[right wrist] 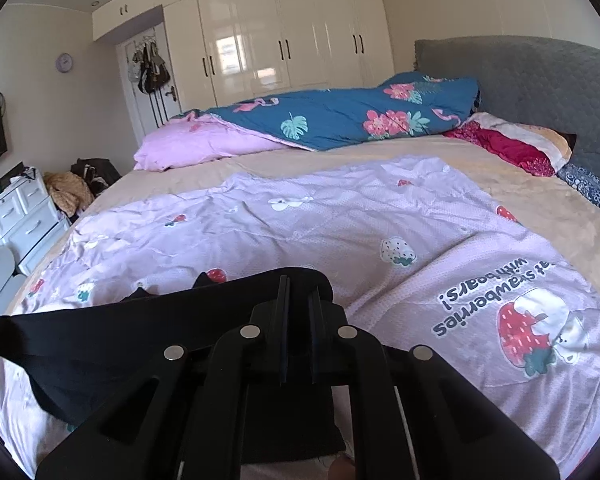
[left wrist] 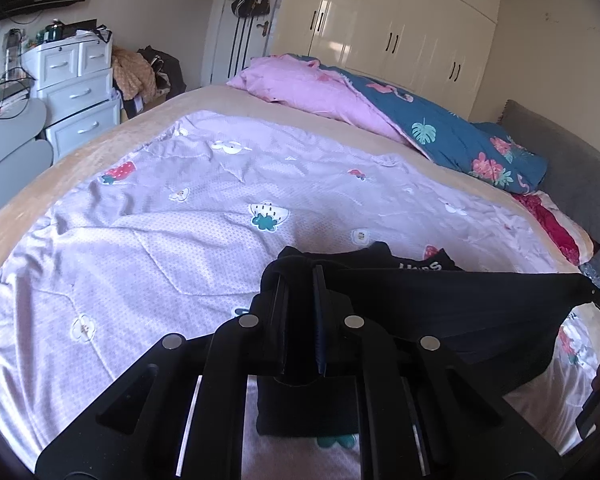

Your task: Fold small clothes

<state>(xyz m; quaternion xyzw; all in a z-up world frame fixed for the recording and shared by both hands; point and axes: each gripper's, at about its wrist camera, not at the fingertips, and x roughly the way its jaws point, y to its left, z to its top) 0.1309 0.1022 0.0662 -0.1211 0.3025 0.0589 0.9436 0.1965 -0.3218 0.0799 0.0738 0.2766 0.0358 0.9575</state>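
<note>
A black garment [left wrist: 460, 304] hangs stretched between my two grippers, just above a lilac strawberry-print blanket [left wrist: 180, 240] spread on the bed. My left gripper [left wrist: 300, 276] is shut on the garment's left corner, and the cloth wraps over its fingertips. In the right wrist view the same black garment [right wrist: 120, 332] runs off to the left, with my right gripper [right wrist: 298, 286] shut on its right corner. Part of the garment with white lettering [left wrist: 420, 266] shows past the held edge, low over the lilac blanket [right wrist: 380, 216].
A rolled pink and blue floral duvet [right wrist: 320, 124] lies across the far side of the bed. A grey headboard [right wrist: 540, 92] and a red pillow [right wrist: 512, 148] are at the right. White drawers [left wrist: 76, 92] stand beyond the bed's left edge, cream wardrobes [right wrist: 280, 40] behind.
</note>
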